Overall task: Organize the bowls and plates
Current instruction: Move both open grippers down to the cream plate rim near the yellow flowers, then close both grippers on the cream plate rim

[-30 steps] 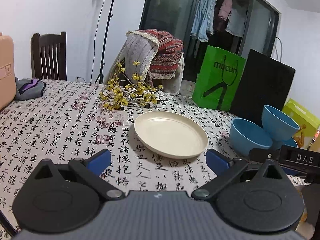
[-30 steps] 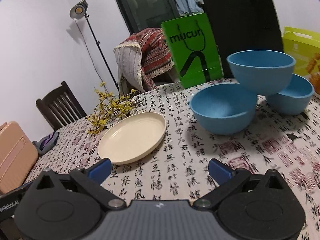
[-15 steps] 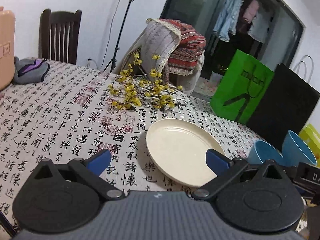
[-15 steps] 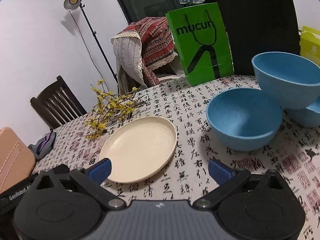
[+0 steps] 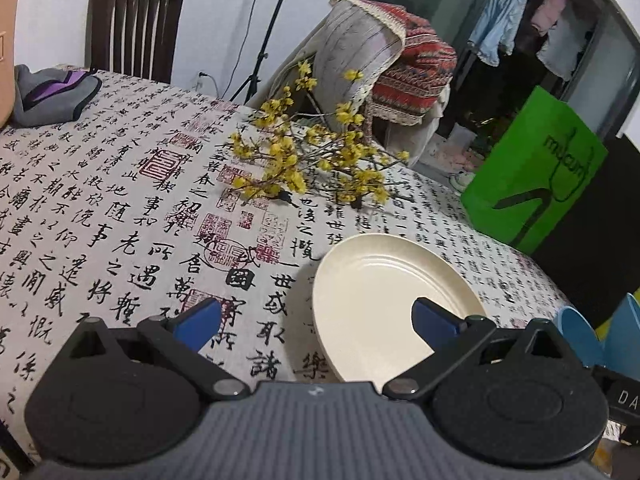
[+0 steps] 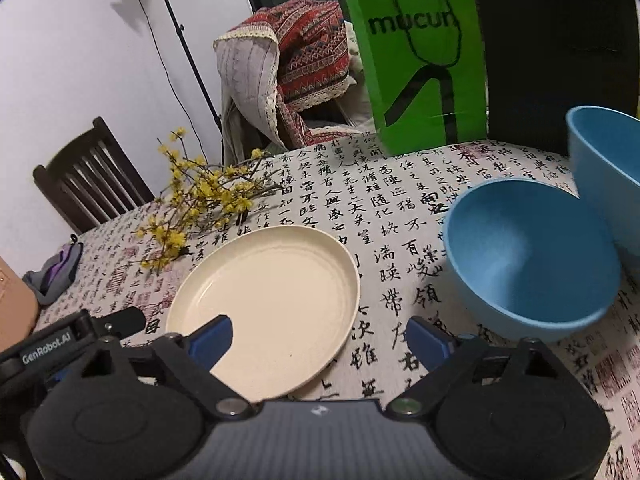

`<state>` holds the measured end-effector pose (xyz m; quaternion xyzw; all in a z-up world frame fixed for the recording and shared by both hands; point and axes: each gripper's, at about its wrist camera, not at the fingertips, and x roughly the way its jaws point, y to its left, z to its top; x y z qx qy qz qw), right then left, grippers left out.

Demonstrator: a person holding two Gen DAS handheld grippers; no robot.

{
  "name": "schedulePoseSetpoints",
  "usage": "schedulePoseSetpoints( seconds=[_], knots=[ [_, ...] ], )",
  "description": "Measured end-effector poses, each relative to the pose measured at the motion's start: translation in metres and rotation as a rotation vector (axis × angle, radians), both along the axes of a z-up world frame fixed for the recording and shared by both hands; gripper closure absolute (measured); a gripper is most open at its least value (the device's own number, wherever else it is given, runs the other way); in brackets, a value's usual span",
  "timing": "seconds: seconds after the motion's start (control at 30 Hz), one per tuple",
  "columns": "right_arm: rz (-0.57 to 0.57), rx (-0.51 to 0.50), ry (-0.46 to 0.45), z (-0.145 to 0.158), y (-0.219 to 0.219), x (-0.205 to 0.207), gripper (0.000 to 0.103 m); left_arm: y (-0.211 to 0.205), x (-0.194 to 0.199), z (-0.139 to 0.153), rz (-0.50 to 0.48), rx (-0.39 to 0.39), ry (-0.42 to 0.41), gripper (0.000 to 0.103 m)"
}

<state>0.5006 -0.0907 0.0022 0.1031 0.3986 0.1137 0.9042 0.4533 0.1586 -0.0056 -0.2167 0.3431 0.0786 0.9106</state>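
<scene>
Our left gripper [image 5: 316, 316] and right gripper [image 6: 318, 338], jaws wide and empty, hover before the cream plate [image 6: 268, 304] mid-worktop, blue bowls [image 6: 528, 256] beside; we should pinch its near rim squarely.

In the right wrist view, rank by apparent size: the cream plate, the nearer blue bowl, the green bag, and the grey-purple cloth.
1. Cream plate and nearer blue bowl: similar spread; both sit close to the camera, so no ranking between them.
2. Green bag, though it stands farther back.
3. Grey-purple cloth, clearly smallest.
</scene>
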Motion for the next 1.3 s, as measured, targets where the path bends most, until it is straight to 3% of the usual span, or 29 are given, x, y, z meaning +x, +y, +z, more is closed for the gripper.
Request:
schedulePoseSetpoints(
  seconds=[0.2,0.5,0.63,0.73,1.03,1.1,1.23,1.3],
  knots=[
    [0.009,-0.027,0.023,-0.012,0.013,0.024,0.019,0.006,0.015,-0.020,0.021,-0.032,0.001,0.000],
    [0.002,-0.079,0.050,-0.034,0.027,0.055,0.033,-0.003,0.021,-0.038,0.011,0.072,-0.056,0.000],
    [-0.001,-0.090,0.053,-0.041,0.029,0.063,0.046,0.000,0.024,-0.044,0.015,0.068,-0.063,0.002],
    [0.003,-0.124,0.037,-0.044,0.033,0.066,0.047,0.001,0.024,-0.046,0.016,0.062,-0.068,0.006],
    [-0.004,-0.158,0.018,-0.053,0.033,0.074,0.058,-0.006,0.025,-0.047,-0.041,0.071,-0.079,0.028],
    [-0.006,-0.158,0.014,-0.055,0.032,0.075,0.060,-0.008,0.025,-0.048,-0.054,0.071,-0.081,0.041],
    [-0.005,-0.156,0.000,-0.058,0.028,0.077,0.068,-0.009,0.027,-0.050,-0.070,0.069,-0.074,0.050],
    [-0.003,-0.146,0.001,-0.060,0.026,0.078,0.071,-0.009,0.027,-0.050,-0.079,0.066,-0.071,0.060]
  ],
)
